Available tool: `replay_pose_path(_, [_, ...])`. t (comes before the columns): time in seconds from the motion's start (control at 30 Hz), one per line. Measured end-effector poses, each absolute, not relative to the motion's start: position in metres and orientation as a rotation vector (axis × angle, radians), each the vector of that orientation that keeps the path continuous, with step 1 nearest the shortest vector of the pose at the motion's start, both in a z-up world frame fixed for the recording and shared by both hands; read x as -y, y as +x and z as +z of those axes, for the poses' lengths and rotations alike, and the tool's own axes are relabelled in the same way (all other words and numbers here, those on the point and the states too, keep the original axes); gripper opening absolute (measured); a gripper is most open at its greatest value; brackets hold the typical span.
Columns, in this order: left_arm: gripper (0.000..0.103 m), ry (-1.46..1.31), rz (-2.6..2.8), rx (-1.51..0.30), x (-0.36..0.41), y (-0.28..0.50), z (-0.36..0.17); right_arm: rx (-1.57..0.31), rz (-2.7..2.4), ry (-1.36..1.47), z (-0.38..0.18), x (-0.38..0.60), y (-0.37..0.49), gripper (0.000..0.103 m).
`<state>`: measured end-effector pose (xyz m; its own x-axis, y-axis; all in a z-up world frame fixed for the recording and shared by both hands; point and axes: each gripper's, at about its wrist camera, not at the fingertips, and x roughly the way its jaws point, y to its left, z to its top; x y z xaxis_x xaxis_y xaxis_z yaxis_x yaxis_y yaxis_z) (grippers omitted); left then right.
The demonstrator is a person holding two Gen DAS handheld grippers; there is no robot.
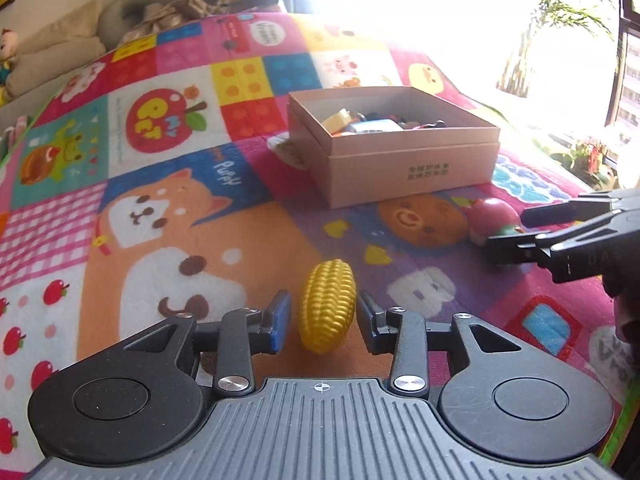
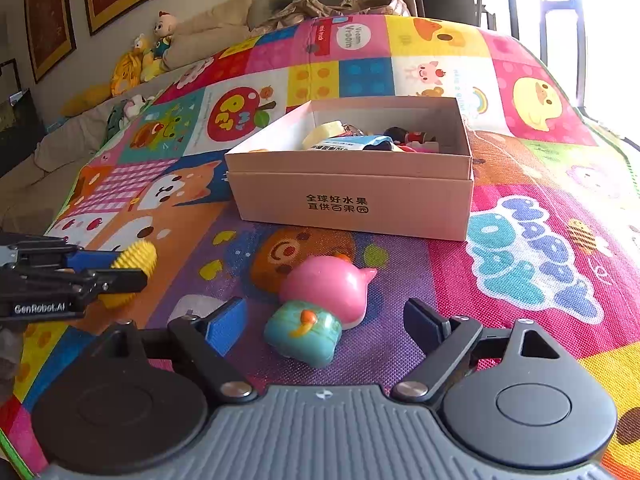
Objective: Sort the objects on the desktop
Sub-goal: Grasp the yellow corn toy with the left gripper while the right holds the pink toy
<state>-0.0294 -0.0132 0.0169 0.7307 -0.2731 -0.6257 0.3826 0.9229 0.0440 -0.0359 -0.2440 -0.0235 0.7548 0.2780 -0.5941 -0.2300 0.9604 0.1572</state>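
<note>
Slippage is the first worry. The left gripper (image 1: 324,314) has its fingers drawn narrow about the toy corn (image 1: 328,304), which lies on the play mat (image 1: 180,240) lengthwise between the pads. A sliver of mat seems to show on the near side of one pad, so I judge the corn is bracketed rather than clamped. The cob is ribbed, glossy and tapered – if the pads close toward its thin end, it could squirt forward out of the fingertips or roll aside.

The right gripper (image 2: 324,320) stands wide with nothing in it. The pig toy (image 2: 324,292) lies just ahead of and between its fingertips, teal body nearest and pink head beyond. The rounded body sits off-centre, closer to the blue-padded finger, so a closing pad might nudge it sideways before the other arrives. The two grippers also work close together – a swing toward the cardboard box (image 2: 352,200) beyond both sets of fingers could make them collide.

Much is unclear. The box's contents are a jumble, with only a yellowish piece and a blue-and-white packet legible. Window glare washes out the mat beyond the box in the left wrist view. A patterned scrap at the box's far corner cannot be identified, and the hands holding the grippers are out of view.
</note>
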Motion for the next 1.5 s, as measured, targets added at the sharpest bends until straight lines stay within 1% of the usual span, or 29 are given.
replay_pose_path(0.03, [0.058,0.183,-0.354,-0.660,0.013,-0.031,0.016,-0.661,0.275,0.075,-0.024,0.244,-0.036,0.088])
replay_pose_path(0.1, [0.066,0.196,-0.329,-0.657,0.009,-0.034,0.014,-0.661,0.274,0.073,-0.024,0.243,-0.036,0.091])
replay_pose_path(0.27, [0.076,0.222,-0.226,-0.664,-0.008,-0.031,0.009,-0.669,0.270,0.063,-0.024,0.242,-0.035,0.095])
replay_pose_path(0.3, [0.080,0.217,-0.204,-0.665,-0.011,-0.030,0.009,-0.669,0.270,0.062,-0.024,0.242,-0.035,0.095])
replay_pose_path(0.33, [0.082,0.206,-0.192,-0.667,-0.015,-0.029,0.009,-0.669,0.269,0.060,-0.024,0.242,-0.036,0.095])
replay_pose_path(0.47, [0.085,0.164,-0.231,-0.675,-0.021,-0.029,0.012,-0.672,0.266,0.057,-0.024,0.242,-0.035,0.097])
replay_pose_path(0.63, [0.089,0.138,-0.350,-0.668,-0.006,-0.028,0.012,-0.674,0.263,0.056,-0.024,0.241,-0.036,0.098])
replay_pose_path(0.77, [0.090,0.151,-0.384,-0.657,0.007,-0.013,0.009,-0.673,0.259,0.057,-0.024,0.242,-0.036,0.098])
replay_pose_path(0.97, [0.093,0.057,-0.444,-0.682,0.009,0.008,0.008,-0.669,0.255,0.063,-0.024,0.243,-0.036,0.098])
replay_pose_path(1.23, [0.096,0.039,-0.526,-0.688,0.010,-0.029,0.007,-0.667,0.254,0.072,-0.024,0.244,-0.036,0.100])
replay_pose_path(1.33, [0.097,0.038,-0.466,-0.682,0.013,-0.037,0.007,-0.668,0.254,0.071,-0.024,0.244,-0.036,0.100])
replay_pose_path(1.43, [0.098,0.077,-0.328,-0.717,0.021,-0.031,0.005,-0.669,0.252,0.071,-0.024,0.245,-0.036,0.100])
replay_pose_path(1.5, [0.101,0.095,-0.269,-0.730,0.024,-0.029,0.004,-0.670,0.247,0.071,-0.024,0.245,-0.036,0.100])
